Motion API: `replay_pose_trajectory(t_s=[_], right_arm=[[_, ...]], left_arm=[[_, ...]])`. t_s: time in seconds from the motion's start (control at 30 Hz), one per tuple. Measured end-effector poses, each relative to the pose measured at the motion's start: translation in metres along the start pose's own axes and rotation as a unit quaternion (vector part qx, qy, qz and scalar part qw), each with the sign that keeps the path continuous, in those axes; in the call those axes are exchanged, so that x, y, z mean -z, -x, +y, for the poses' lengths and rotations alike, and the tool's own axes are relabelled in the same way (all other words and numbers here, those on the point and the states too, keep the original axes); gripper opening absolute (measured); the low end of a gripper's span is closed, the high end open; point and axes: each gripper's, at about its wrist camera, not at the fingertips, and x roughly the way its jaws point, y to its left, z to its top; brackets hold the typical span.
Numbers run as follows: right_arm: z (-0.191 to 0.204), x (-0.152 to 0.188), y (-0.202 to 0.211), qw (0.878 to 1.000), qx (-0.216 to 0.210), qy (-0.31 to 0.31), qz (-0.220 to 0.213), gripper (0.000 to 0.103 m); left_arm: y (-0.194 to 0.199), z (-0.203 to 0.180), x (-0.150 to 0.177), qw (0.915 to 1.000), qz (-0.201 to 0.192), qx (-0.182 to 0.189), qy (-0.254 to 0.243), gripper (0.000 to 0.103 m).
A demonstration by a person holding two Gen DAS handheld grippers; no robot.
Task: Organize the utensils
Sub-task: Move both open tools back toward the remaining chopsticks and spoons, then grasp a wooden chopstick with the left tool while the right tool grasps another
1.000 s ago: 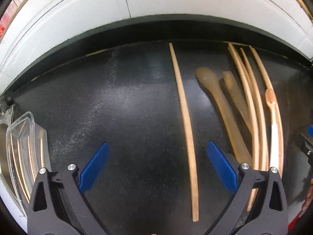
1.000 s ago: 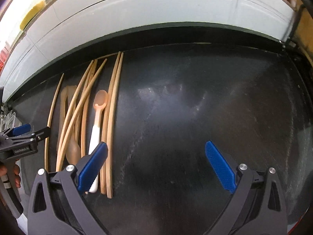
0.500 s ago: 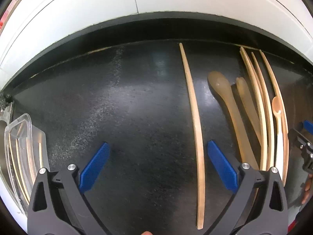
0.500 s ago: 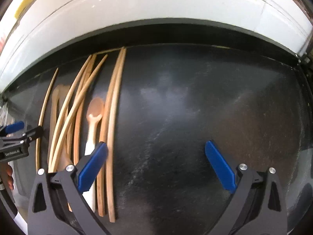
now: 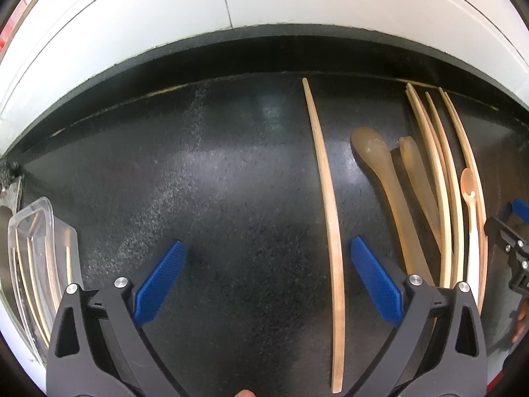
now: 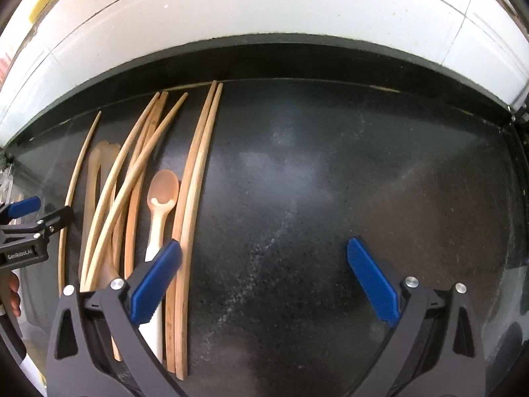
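Black speckled counter (image 5: 231, 198) spans both views, white tiled wall (image 5: 297, 0) behind it. Clear plastic tray (image 5: 29, 248) at counter's far left edge, holding several chopsticks. Left gripper (image 5: 264, 278) over counter, fingers spread wide, nothing between them; single chopstick (image 5: 327, 198) lies just inside its right pad. Right gripper (image 6: 264, 278) likewise released, empty. Chopstick cluster (image 6: 132, 182) right of single chopstick, with two tan spoons (image 5: 383, 172) and pink-bowled spoon (image 6: 162, 198) among them
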Motion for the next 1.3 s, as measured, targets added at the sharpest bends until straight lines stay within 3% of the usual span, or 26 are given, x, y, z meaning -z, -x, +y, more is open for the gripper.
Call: replay_pose_trajectory(t_s=[0.33, 0.43, 0.57, 0.8, 0.97, 1.13, 1.2, 1.23, 1.27, 1.3], right_arm=[[-0.017, -0.002, -0.003, 1.0, 0.003, -0.006, 0.009, 0.097], [-0.002, -0.005, -0.007, 0.999, 0.026, 0.014, 0.017, 0.097], [0.005, -0.008, -0.012, 0.999, 0.035, 0.006, 0.0, 0.097], [-0.021, -0.01, -0.008, 0.999, 0.038, -0.009, -0.032, 0.098], [-0.024, -0.01, -0.009, 0.998, 0.035, -0.005, -0.047, 0.098], [-0.012, -0.018, -0.009, 0.998, 0.027, 0.015, -0.057, 0.098], [-0.006, -0.021, -0.008, 0.998, 0.023, 0.022, -0.049, 0.089], [0.0, -0.022, -0.003, 0.998, 0.019, 0.036, -0.053, 0.062], [0.005, -0.026, 0.0, 0.997, 0.018, 0.043, -0.058, 0.011], [0.012, -0.028, 0.001, 0.997, 0.026, 0.047, -0.054, 0.008]], left_arm=[[0.001, 0.012, 0.009, 0.9998, -0.006, -0.011, -0.014, 0.098], [0.002, 0.006, 0.007, 0.9993, -0.008, -0.033, -0.012, 0.098], [0.003, -0.011, 0.004, 0.9964, -0.026, -0.06, -0.055, 0.098], [-0.006, -0.003, -0.006, 0.9982, -0.031, -0.03, -0.041, 0.097], [-0.017, 0.008, -0.018, 0.9996, 0.006, 0.016, 0.023, 0.098], [-0.018, 0.005, -0.016, 0.9992, -0.009, 0.009, 0.039, 0.098], [-0.016, 0.002, -0.013, 0.9989, -0.023, 0.011, 0.04, 0.095], [-0.014, -0.003, -0.011, 0.9988, -0.034, 0.01, 0.035, 0.081], [-0.009, -0.009, -0.01, 0.9983, -0.05, 0.007, 0.028, 0.047], [-0.005, -0.015, -0.012, 0.9981, -0.058, -0.001, 0.02, 0.023]])
